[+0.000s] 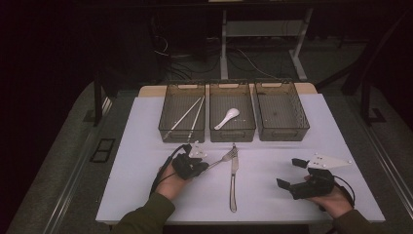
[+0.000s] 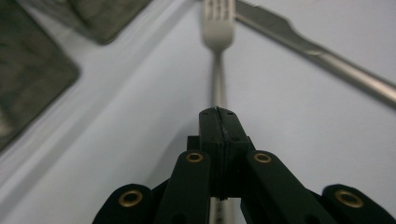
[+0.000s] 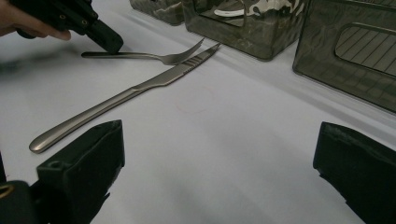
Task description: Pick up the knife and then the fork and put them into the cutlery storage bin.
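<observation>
table: white top (image 1: 302,195), lit brightest | floor: grey, dim, around the table | beyond table: white desk legs (image 1: 224,48), loose cables (image 1: 168,56) on floor | far room: dark

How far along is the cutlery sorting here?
Done: chopsticks lie in the left bin, a spoon in the middle bin. In hand: the left gripper is shut on the fork handle. Left: the knife on the table; the right bin is empty, and the right gripper is open.
</observation>
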`<state>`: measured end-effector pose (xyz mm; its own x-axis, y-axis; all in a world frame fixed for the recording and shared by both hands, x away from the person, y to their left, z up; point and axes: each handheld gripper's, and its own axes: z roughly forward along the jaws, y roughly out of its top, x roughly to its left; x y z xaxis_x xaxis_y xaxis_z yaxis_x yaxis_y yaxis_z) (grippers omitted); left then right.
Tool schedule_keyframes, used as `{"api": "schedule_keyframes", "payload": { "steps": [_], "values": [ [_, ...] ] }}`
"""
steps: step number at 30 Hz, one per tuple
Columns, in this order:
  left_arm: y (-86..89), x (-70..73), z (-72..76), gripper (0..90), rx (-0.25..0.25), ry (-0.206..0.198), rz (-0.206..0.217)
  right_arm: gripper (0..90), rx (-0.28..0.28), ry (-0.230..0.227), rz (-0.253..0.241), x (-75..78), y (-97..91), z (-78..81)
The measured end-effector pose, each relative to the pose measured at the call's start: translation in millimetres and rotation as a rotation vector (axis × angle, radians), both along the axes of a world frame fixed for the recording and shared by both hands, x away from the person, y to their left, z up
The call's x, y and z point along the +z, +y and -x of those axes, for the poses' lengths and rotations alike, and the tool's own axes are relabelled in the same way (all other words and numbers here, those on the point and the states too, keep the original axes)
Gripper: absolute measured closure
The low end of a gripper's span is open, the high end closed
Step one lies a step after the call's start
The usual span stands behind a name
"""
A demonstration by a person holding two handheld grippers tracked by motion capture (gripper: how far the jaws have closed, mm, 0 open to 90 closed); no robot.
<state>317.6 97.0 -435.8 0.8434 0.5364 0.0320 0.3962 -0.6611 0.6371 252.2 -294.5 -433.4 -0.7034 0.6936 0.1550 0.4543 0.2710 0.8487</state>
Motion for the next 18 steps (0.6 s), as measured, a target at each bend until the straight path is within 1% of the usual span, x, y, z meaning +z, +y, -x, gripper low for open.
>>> {"api": "schedule_keyframes", "payload": {
  "steps": [1, 2, 4, 6, 7, 8, 10, 12, 13, 16, 17, 18],
  "values": [
    [1.9, -0.6, -1.4, 89.1, 0.000, 0.003, 0.007, 2.0, 0.000, 0.000, 0.000, 0.0, 0.1, 0.0],
    [2.9, -0.4, -1.7, 89.1, 0.000, 0.011, 0.022, 2.0, 0.001, 0.000, 0.000, 0.0, 0.1, 0.1],
    [3.8, 2.6, -1.6, 89.0, -0.006, 0.004, 0.048, 2.0, 0.001, 0.000, 0.000, 0.1, 0.1, 0.2],
    [3.3, 5.4, -2.3, 88.9, -0.014, 0.007, 0.093, 2.0, -0.001, 0.000, -0.001, 0.0, 0.0, -0.1],
    [1.8, 6.0, -3.2, 86.8, -0.009, 0.012, 0.108, 2.0, -0.001, 0.001, 0.001, -0.2, 0.1, -0.4],
    [0.6, 6.4, -4.9, 81.0, -0.010, 0.021, 0.119, 2.0, -0.001, 0.000, 0.003, -0.5, 0.4, -0.7],
    [-2.0, 6.3, -8.8, 78.2, -0.007, 0.026, 0.159, 2.0, 0.000, 0.000, 0.006, -0.7, 0.9, -0.8],
    [-6.0, 5.5, -12.6, 76.3, 0.004, 0.044, 0.204, 2.0, 0.000, 0.000, 0.007, -0.6, 1.0, -0.8],
    [-8.4, 4.9, -14.8, 76.0, -0.003, 0.045, 0.210, 2.0, -0.002, -0.001, 0.006, -0.6, 0.9, -0.8],
    [-15.7, 1.9, -18.1, 74.2, -0.001, 0.050, 0.215, 2.0, -0.002, 0.000, 0.006, -0.7, 0.7, -1.0],
    [-17.6, 0.6, -19.3, 74.2, -0.007, 0.044, 0.207, 2.0, -0.002, 0.002, 0.006, -0.7, 0.7, -0.9],
    [-19.3, -0.7, -19.0, 74.2, -0.003, 0.046, 0.201, 2.0, -0.001, 0.002, 0.007, -0.7, 0.8, -1.0]
  ]
}}
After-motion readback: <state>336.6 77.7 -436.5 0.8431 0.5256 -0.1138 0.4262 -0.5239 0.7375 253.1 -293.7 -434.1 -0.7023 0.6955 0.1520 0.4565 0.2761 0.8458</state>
